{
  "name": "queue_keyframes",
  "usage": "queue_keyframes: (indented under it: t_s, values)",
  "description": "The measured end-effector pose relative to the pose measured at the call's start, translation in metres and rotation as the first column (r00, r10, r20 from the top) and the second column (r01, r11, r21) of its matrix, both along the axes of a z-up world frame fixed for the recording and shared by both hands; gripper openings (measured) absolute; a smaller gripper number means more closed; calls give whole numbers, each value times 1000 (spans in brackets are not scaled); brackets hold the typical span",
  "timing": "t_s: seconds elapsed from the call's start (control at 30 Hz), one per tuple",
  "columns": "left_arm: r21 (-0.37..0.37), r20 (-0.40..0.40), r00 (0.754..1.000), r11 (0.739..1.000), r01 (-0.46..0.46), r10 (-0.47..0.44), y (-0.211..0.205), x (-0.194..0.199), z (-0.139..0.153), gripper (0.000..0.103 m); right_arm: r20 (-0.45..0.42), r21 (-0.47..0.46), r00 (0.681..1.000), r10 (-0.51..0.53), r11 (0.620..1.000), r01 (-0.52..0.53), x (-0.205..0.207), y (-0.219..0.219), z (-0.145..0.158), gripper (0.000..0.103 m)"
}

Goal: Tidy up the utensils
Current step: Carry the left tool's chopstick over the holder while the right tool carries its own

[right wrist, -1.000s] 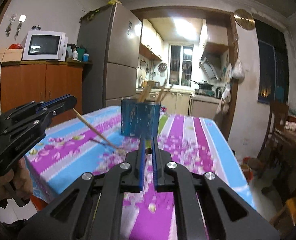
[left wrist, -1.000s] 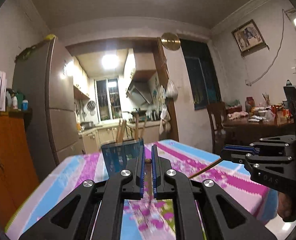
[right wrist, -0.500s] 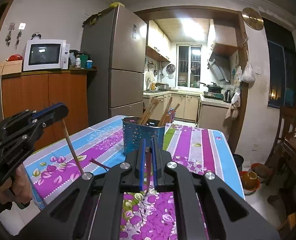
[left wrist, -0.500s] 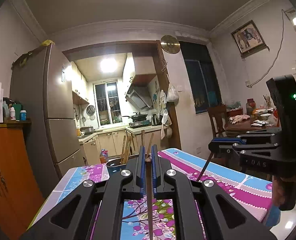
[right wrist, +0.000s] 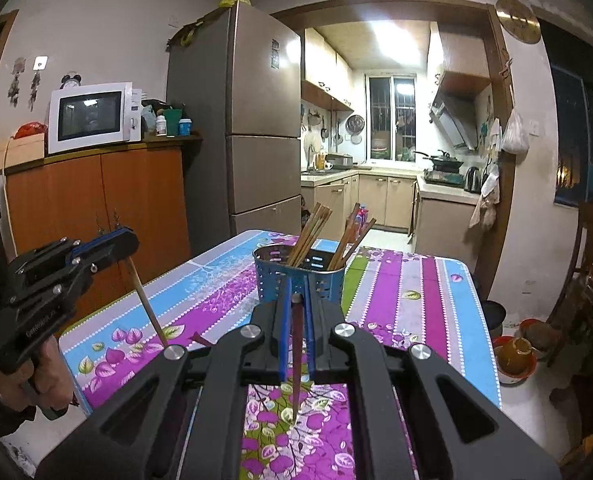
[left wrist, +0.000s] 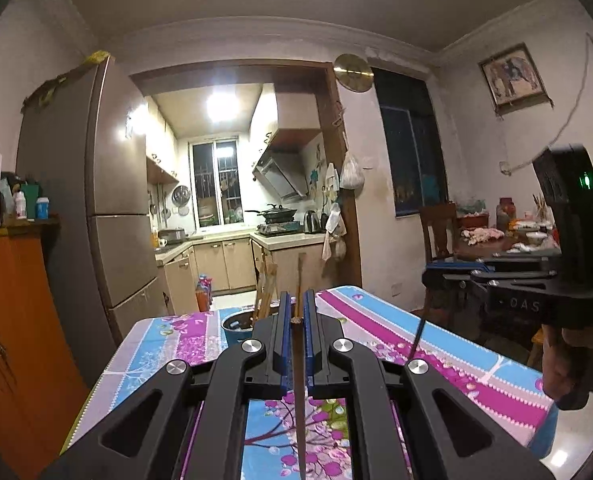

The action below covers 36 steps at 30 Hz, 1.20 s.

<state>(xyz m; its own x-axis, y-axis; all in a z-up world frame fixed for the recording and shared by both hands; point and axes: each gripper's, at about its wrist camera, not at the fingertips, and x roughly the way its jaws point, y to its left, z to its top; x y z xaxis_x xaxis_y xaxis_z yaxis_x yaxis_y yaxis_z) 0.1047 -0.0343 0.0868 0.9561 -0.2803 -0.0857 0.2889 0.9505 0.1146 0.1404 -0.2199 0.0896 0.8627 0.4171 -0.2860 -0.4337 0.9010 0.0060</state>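
Only in the right wrist view is the blue holder [right wrist: 300,276], frame centre on the worktop [right wrist: 416,292], seen whole, with chopsticks [right wrist: 310,232] upright inside. A light chopstick [left wrist: 299,380] is clamped by the left gripper [left wrist: 296,312], a dark chopstick [right wrist: 296,356] by the right gripper [right wrist: 296,292].

My left gripper [left wrist: 295,316] points level, fingers clamped on a chopstick [left wrist: 299,396]; my right gripper [right wrist: 296,294], tilted slightly down, pinches another chopstick [right wrist: 296,360].

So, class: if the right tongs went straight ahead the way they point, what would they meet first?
Probably the blue holder full of chopsticks; it stands right ahead of the right tongs, though the gap is hard to judge.
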Motion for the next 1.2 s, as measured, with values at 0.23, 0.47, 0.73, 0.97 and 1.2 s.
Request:
queue_keyframes:
  t_s: [0.23, 0.47, 0.73, 0.97, 1.2]
  values:
    - [-9, -16, 1000, 1000, -6, 6, 8, 21, 29, 7, 1, 6, 1000, 6, 1000, -6, 15, 4, 18, 5]
    - [-37, 16, 1000, 999, -10, 10, 12, 39, 63, 7, 29, 6, 1000, 8, 1000, -9, 31, 7, 52, 5]
    - [-95, 79, 996, 995, -28, 35, 26, 71, 124, 7, 78, -4, 997, 8, 1000, -7, 60, 16, 112, 5]
    - [-104, 119, 991, 993, -57, 69, 31, 113, 159, 7, 93, -18, 996, 4, 1000, -2, 104, 28, 150, 5]
    - [-92, 93, 993, 994, -64, 73, 28, 160, 162, 7, 66, -19, 998, 7, 1000, -6, 146, 37, 152, 5]
